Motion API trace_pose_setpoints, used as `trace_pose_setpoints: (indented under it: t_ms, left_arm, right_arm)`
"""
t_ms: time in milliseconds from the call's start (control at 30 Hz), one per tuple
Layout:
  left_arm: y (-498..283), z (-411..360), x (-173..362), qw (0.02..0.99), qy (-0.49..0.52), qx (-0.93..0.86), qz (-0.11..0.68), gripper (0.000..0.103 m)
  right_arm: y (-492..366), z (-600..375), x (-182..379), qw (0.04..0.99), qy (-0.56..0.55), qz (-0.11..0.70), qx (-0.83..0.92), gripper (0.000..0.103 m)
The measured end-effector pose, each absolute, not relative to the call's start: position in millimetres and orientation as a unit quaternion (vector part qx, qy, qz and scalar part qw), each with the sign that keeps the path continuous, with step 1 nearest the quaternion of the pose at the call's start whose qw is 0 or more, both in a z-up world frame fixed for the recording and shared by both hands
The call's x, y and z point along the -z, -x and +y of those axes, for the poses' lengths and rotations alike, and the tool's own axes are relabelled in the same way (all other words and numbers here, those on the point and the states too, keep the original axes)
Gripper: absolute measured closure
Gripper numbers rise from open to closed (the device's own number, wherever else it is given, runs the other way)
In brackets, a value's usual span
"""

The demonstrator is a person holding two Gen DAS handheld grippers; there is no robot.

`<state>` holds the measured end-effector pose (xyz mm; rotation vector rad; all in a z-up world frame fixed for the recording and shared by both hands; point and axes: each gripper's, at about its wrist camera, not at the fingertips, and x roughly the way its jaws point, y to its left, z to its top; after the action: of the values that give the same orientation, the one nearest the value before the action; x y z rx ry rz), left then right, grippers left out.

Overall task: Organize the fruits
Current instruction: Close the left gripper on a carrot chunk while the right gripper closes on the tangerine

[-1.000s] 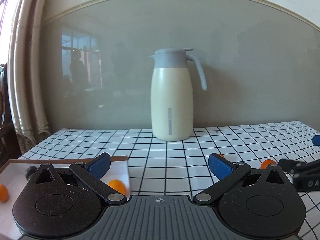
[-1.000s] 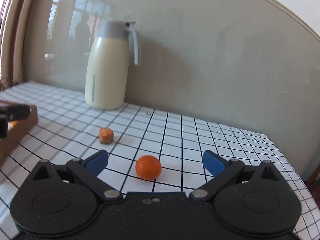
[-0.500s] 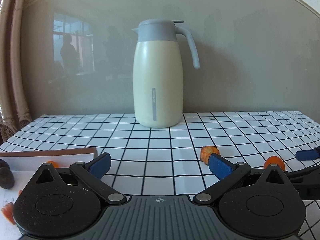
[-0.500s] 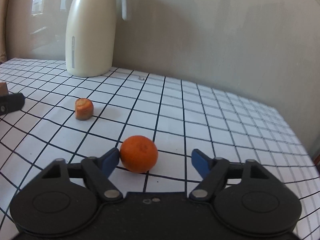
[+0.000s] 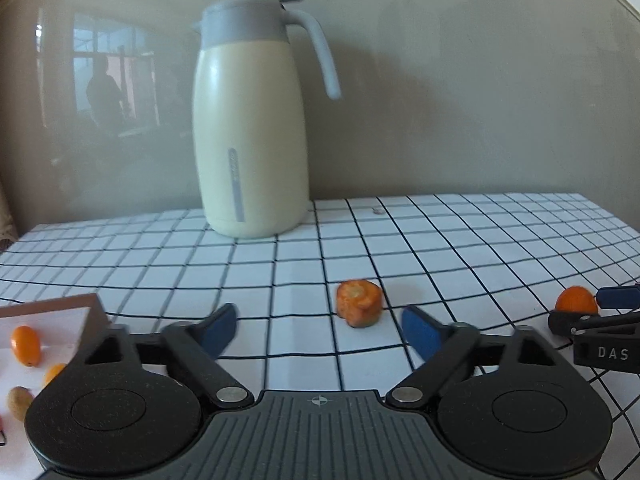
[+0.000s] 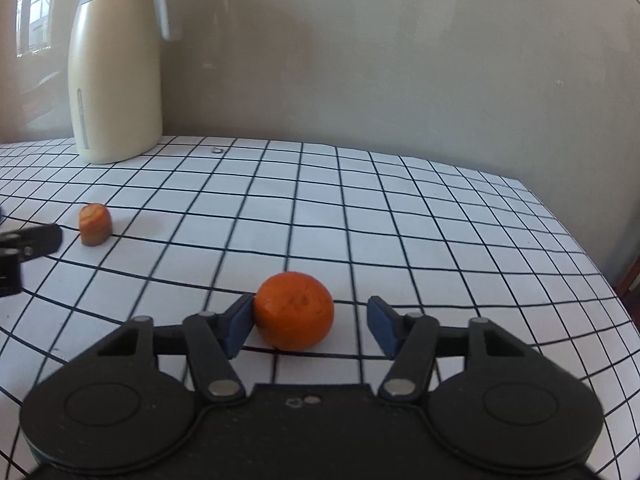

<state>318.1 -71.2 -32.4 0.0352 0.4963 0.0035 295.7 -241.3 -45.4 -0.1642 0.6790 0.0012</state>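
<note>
A round orange (image 6: 295, 310) lies on the checked tablecloth between the fingers of my right gripper (image 6: 310, 327); the left pad touches it, the right pad stands apart, so the gripper is open. The orange also shows at the far right of the left wrist view (image 5: 576, 300). A cut carrot stub (image 5: 359, 302) stands upright just ahead of my open, empty left gripper (image 5: 320, 330), a little right of centre; it shows in the right wrist view too (image 6: 94, 224). A cardboard box (image 5: 48, 306) at lower left holds small oranges (image 5: 25, 345) and other pieces.
A cream thermos jug (image 5: 250, 120) with a grey lid stands at the back near the wall; it appears in the right wrist view (image 6: 116, 68). The table's right edge (image 6: 580, 248) drops off. My right gripper's body (image 5: 600, 340) is close on the left gripper's right.
My left gripper has moved right from the box toward the carrot stub. My right gripper has moved forward around the orange and narrowed its opening; its left pad now touches the fruit.
</note>
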Motion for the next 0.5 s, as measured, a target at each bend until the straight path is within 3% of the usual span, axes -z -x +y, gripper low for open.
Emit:
trace_pose_setpoints:
  t_ms: [500]
  left_arm:
    - [-357, -102, 38, 0.962, -0.032, 0.009, 0.272, 0.021]
  right_arm:
    - [-294, -271, 44, 0.941, 0.059, 0.334, -0.002, 0.07]
